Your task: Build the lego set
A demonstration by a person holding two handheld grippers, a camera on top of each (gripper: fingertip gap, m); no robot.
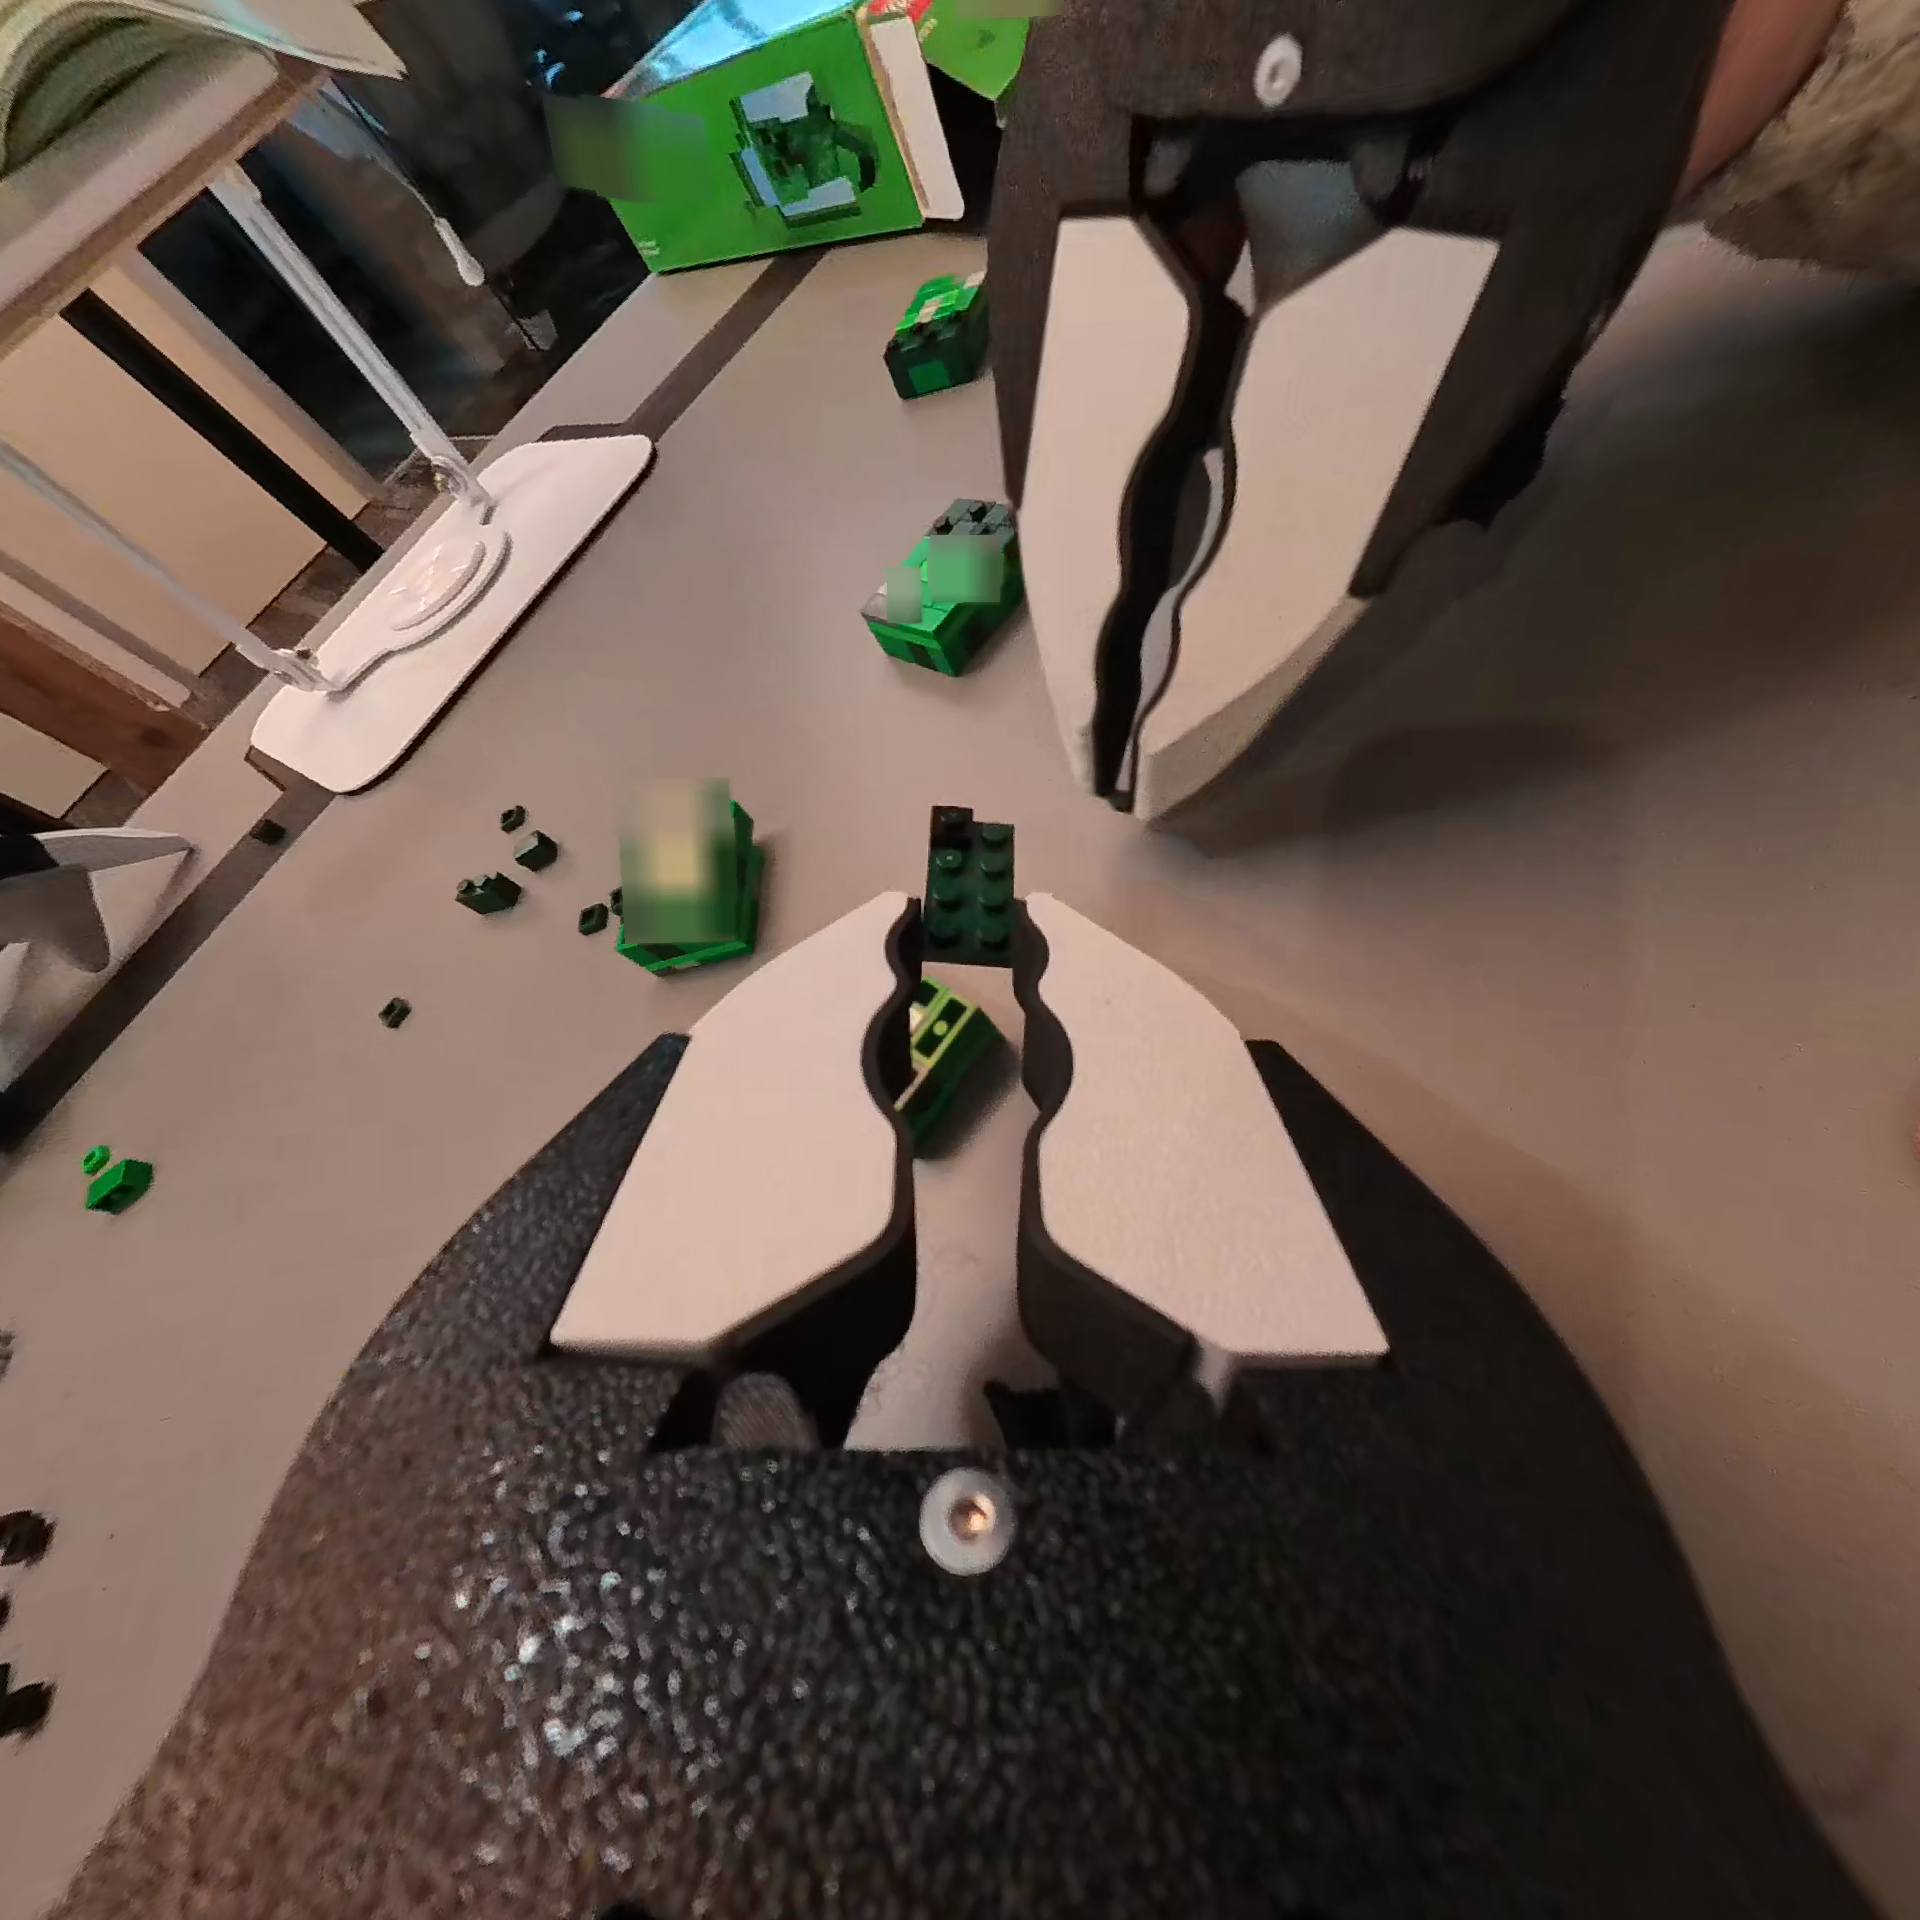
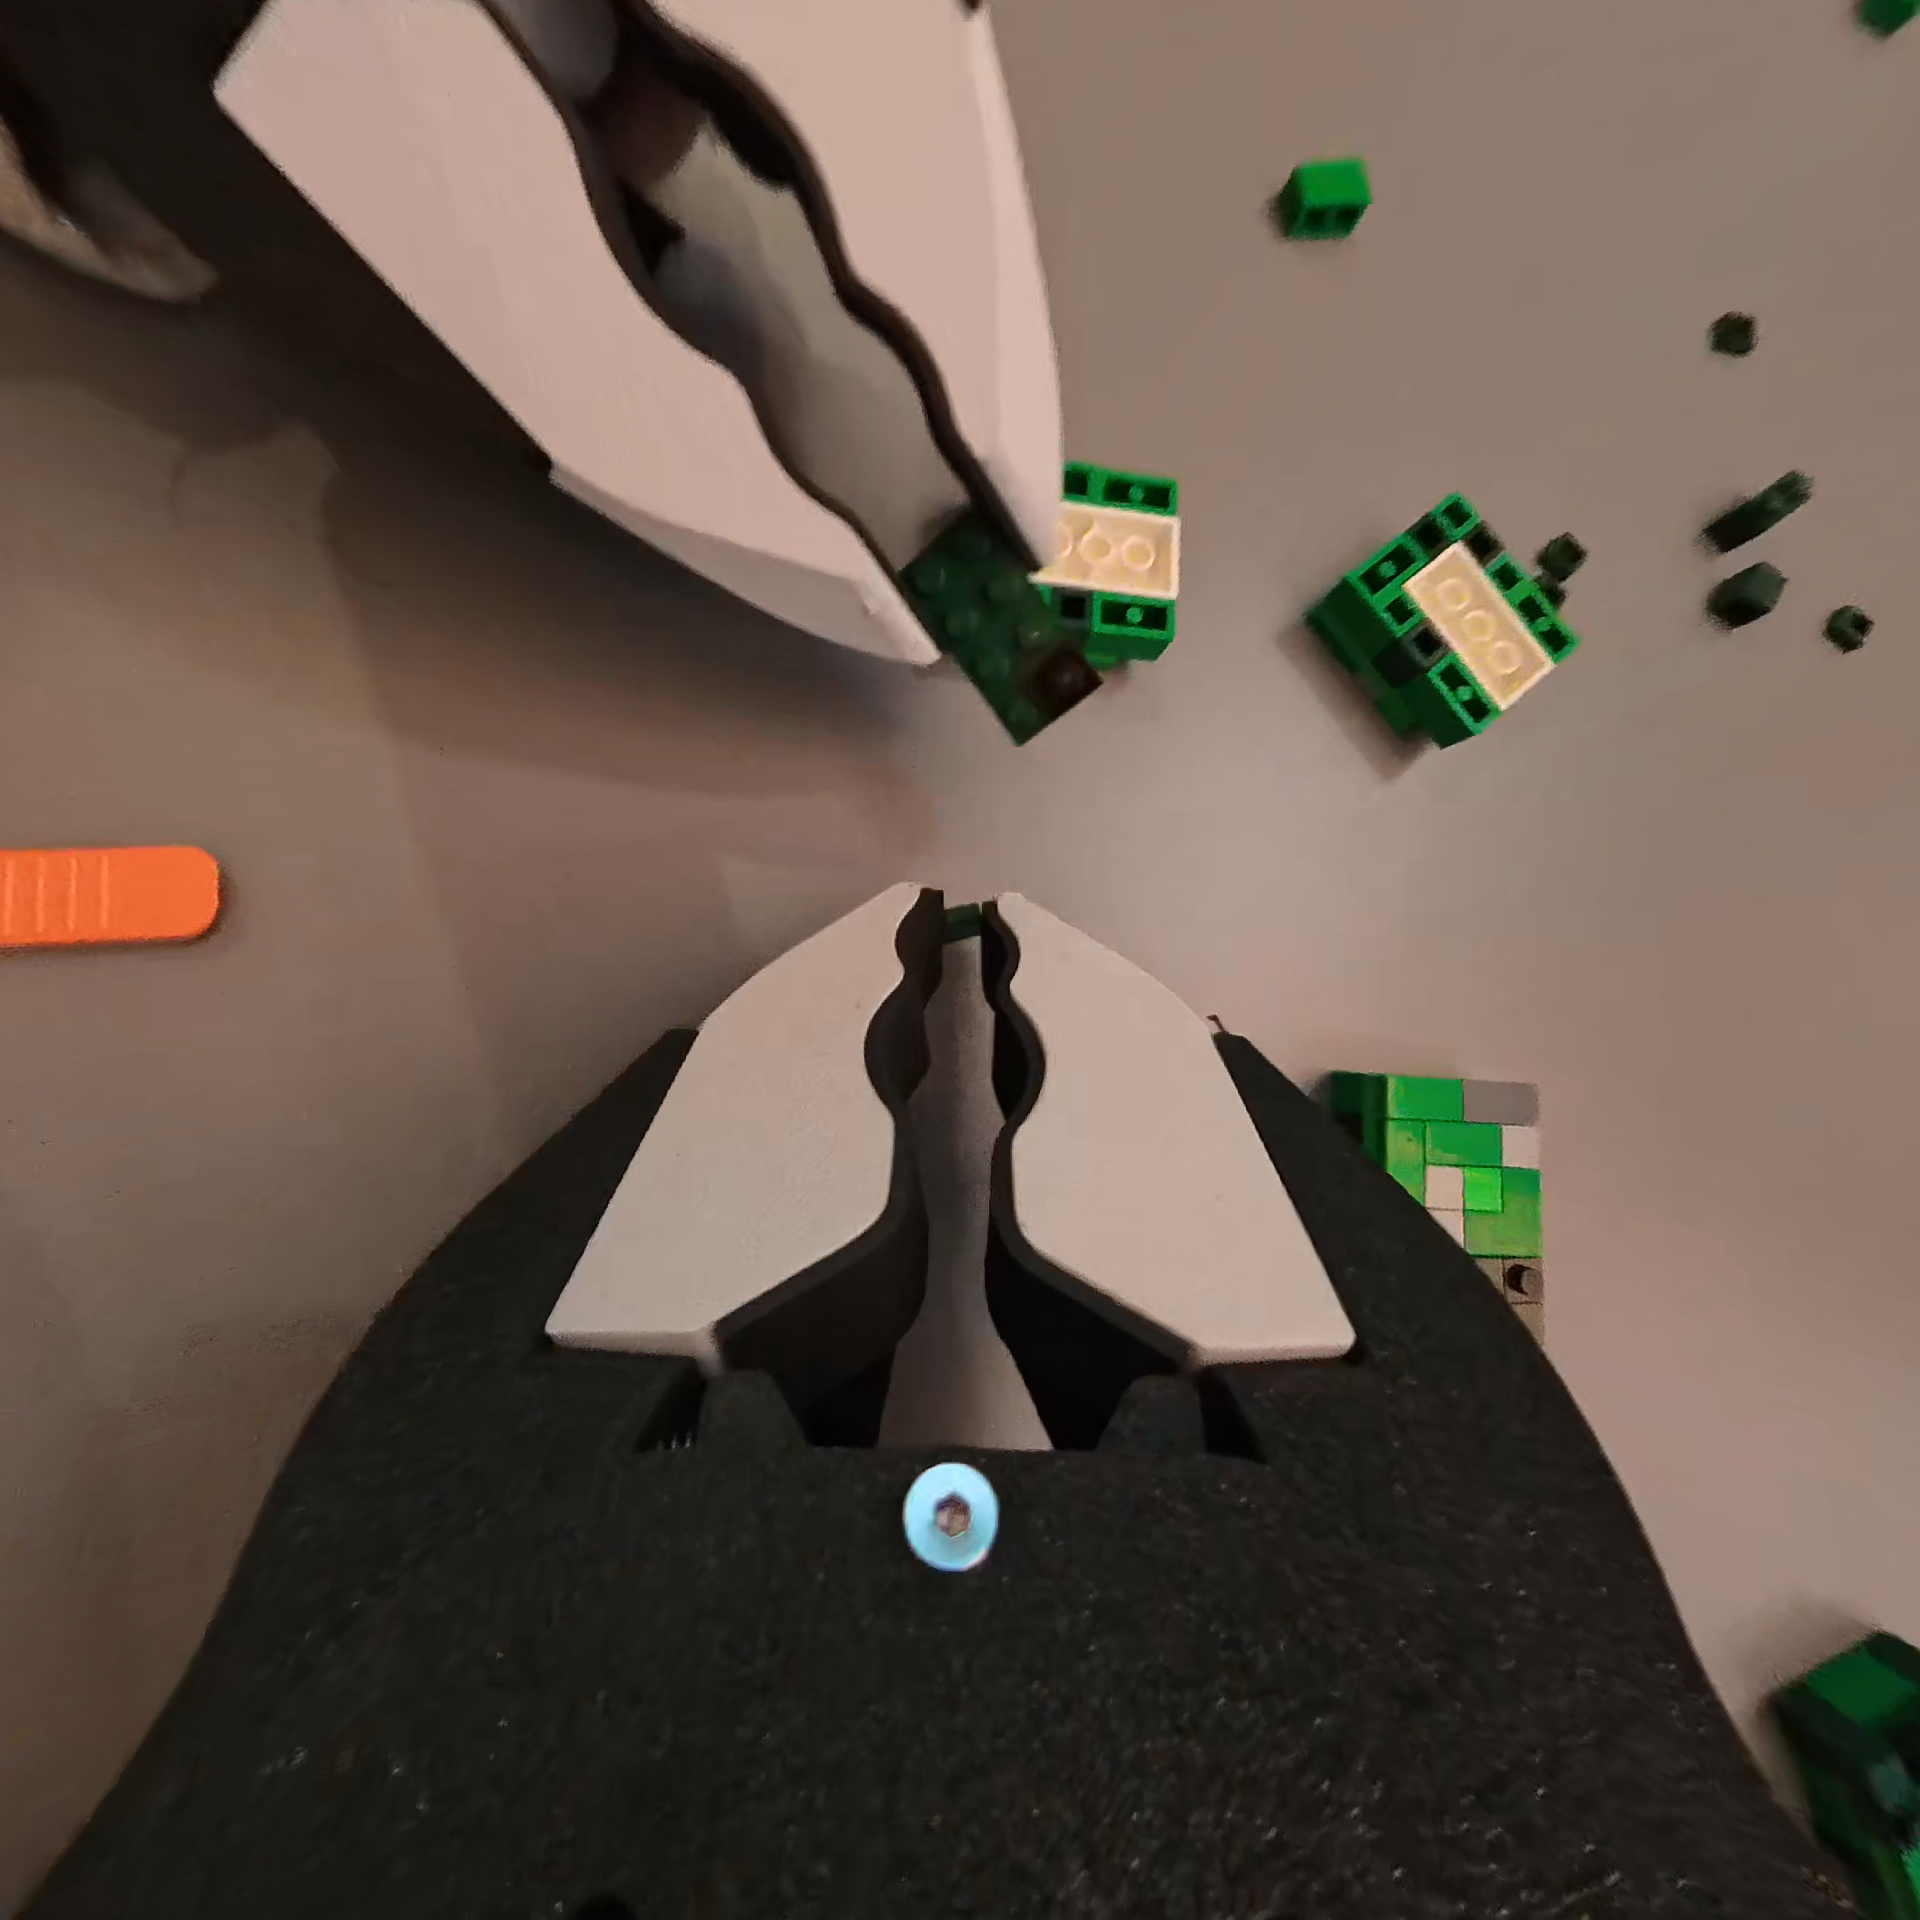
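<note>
The left gripper point(image 1: 971, 920) has its white fingers clenched on a dark green studded lego plate point(image 1: 974, 899), which sticks out past the fingertips with a small black piece at its far end. Below the plate, seen through the gap between the fingers, a bright green block with a cream stripe point(image 1: 940, 1049) rests on the grey worktop point(image 1: 1455, 1039); in the right wrist view the same plate point(image 2: 987, 623) sits just beside or against that block point(image 2: 1117, 561), though blur makes contact hard to judge.

The right gripper point(image 2: 961, 920) has its fingers nearly together, pinching a tiny green lego piece point(image 2: 963, 921) at the very tips; only a sliver of it shows. In the left wrist view this gripper point(image 1: 1117, 779) points down towards the worktop, its tips near the held plate.

A second green block with a cream studded strip point(image 2: 1444, 623) lies to the right, with small dark green loose pieces point(image 2: 1745, 597) scattered beyond it. A mosaic-patterned green and grey panel point(image 2: 1465, 1164) lies beside the right gripper. An orange ridged tool point(image 2: 104, 894) lies well apart at the left edge. At the far end of the worktop stands a green cardboard box point(image 1: 790, 145), and a white flat stand base point(image 1: 457, 613) sits along the edge.
</note>
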